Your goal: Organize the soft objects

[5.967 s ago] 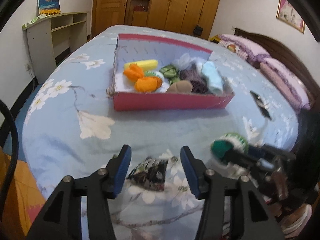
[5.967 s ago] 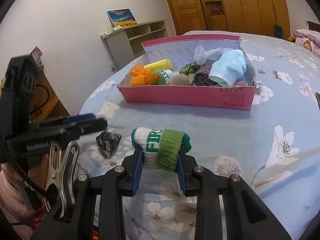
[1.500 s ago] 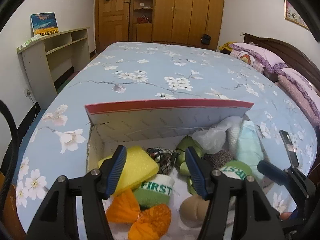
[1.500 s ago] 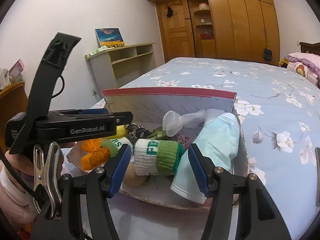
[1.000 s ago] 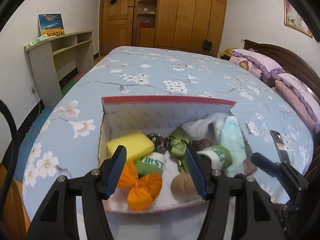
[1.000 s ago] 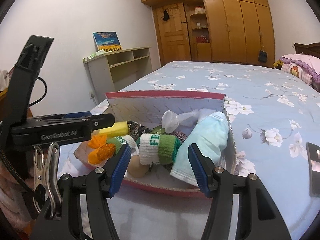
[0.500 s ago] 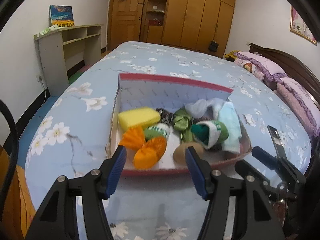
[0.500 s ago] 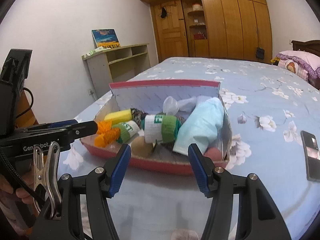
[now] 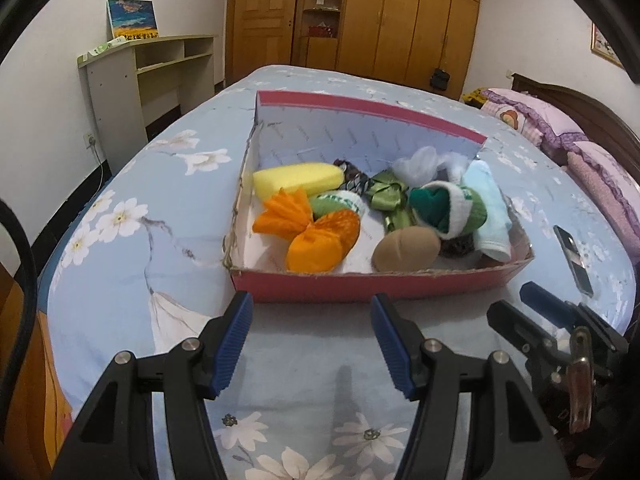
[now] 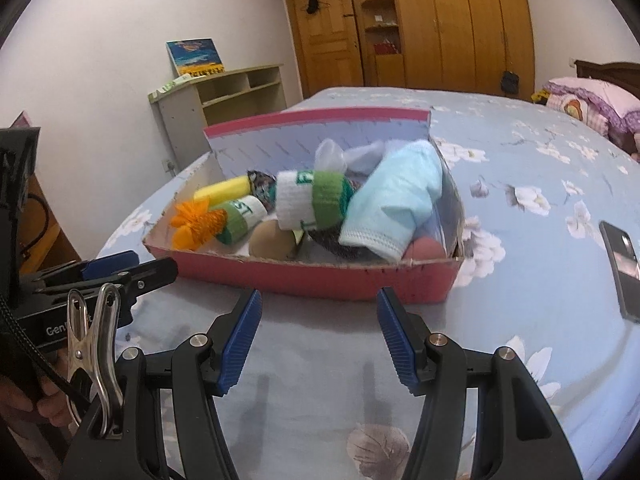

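A pink cardboard box (image 9: pixel 360 292) (image 10: pixel 320 278) sits on the flowered blue bed. Inside lie a yellow sponge (image 9: pixel 298 178), an orange cloth bundle (image 9: pixel 312 232), a green-and-white knitted roll (image 9: pixel 448 210) (image 10: pixel 312 200), a light blue cloth (image 10: pixel 400 196), a tan ball (image 9: pixel 406 249) and a dark patterned pouch (image 9: pixel 354 174). My left gripper (image 9: pixel 312 338) stands open over the bedspread in front of the box, holding nothing. My right gripper (image 10: pixel 318 338) is likewise open and empty, just short of the box's near wall.
A black phone (image 10: pixel 622 258) (image 9: pixel 573 258) lies on the bed right of the box. Pink pillows (image 9: pixel 560 128) rest at the headboard. A shelf unit (image 9: pixel 136 80) stands by the left wall, wooden wardrobes (image 9: pixel 400 20) at the back.
Both grippers have drawn back and down from the box, which now lies farther ahead. The green-and-white roll and dark pouch, earlier carried, rest inside the box.
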`<state>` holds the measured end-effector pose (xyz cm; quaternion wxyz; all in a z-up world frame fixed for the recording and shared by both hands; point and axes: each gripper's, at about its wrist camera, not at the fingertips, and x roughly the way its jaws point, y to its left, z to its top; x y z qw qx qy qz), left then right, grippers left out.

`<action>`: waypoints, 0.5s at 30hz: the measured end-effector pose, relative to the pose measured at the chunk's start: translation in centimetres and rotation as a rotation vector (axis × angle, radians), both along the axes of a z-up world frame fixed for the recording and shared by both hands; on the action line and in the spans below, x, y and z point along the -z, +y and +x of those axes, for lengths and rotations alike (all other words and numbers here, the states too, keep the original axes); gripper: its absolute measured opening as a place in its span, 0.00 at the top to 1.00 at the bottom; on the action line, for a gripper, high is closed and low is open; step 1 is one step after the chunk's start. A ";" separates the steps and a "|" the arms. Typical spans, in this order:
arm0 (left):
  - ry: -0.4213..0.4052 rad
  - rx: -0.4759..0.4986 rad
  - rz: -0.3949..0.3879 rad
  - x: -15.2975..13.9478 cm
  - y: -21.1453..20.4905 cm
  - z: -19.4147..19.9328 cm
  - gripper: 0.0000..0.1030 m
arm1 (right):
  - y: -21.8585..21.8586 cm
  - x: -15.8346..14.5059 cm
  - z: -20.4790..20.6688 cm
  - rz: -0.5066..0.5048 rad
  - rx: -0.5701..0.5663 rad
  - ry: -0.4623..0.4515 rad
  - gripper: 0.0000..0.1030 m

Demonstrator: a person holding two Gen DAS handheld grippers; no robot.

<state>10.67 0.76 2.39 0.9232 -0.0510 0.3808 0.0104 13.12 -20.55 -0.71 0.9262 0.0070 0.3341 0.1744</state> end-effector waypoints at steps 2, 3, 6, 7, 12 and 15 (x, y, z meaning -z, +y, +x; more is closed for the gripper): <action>0.004 -0.002 0.003 0.5 -0.1 0.1 0.38 | 0.0 0.5 0.2 -0.005 0.012 0.016 0.41; 0.006 -0.001 0.009 0.8 -0.3 0.2 0.38 | -0.1 0.8 0.3 -0.011 0.019 0.025 0.41; 0.018 0.009 0.017 1.7 -0.7 0.5 0.38 | -0.1 1.6 0.7 -0.025 0.038 0.047 0.41; 0.025 0.011 0.016 1.9 -0.8 0.6 0.38 | -0.1 1.9 0.8 -0.026 0.043 0.055 0.41; 0.053 0.010 0.019 3.3 -1.2 1.1 0.38 | -0.3 2.9 1.5 -0.037 0.065 0.082 0.41; 0.074 0.009 0.015 4.1 -1.4 1.4 0.38 | -0.3 3.5 1.7 -0.041 0.075 0.100 0.41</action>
